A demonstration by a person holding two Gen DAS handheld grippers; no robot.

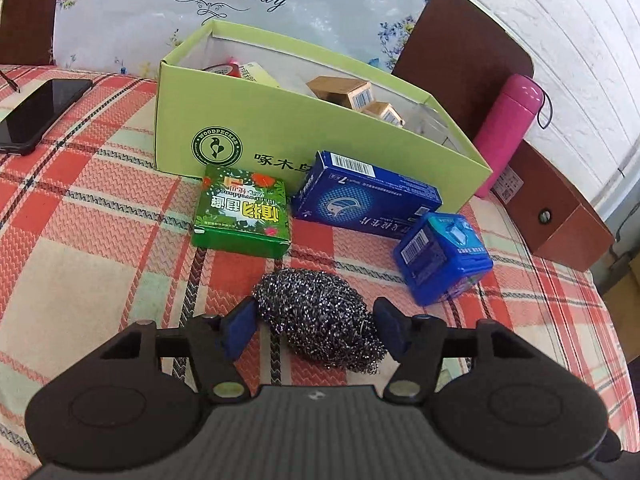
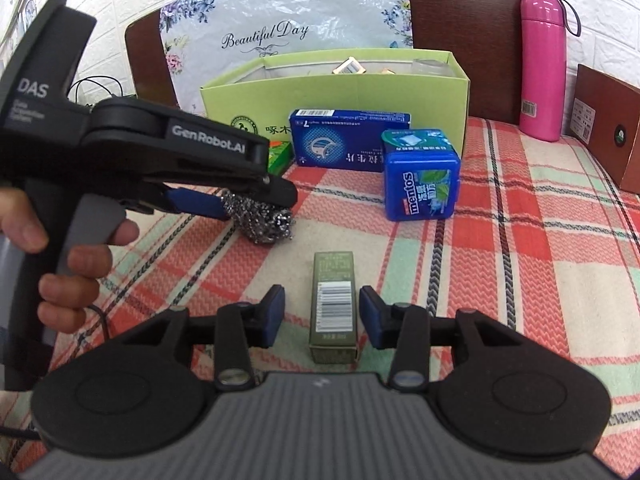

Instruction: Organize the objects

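Left gripper (image 1: 316, 320) spread, blue pads either side of the steel scourer (image 1: 320, 320); left pad at its edge, right pad just clear, no squeeze visible. Right gripper (image 2: 322, 316) likewise spread around the small olive box (image 2: 334, 308), gaps both sides. Both items lie on the checked cloth (image 1: 100, 200). Green carton (image 1: 280, 128) sits ahead of both grippers, beyond the blue boxes. Step, as judged: pick-up approach. Next: close on each item, lift, carry forward over the carton rim.

I note a black phone (image 1: 38, 114) on plaid cloth (image 1: 100, 208), pink flask (image 2: 542, 66) upright, brown carton (image 2: 608, 124) beside it.
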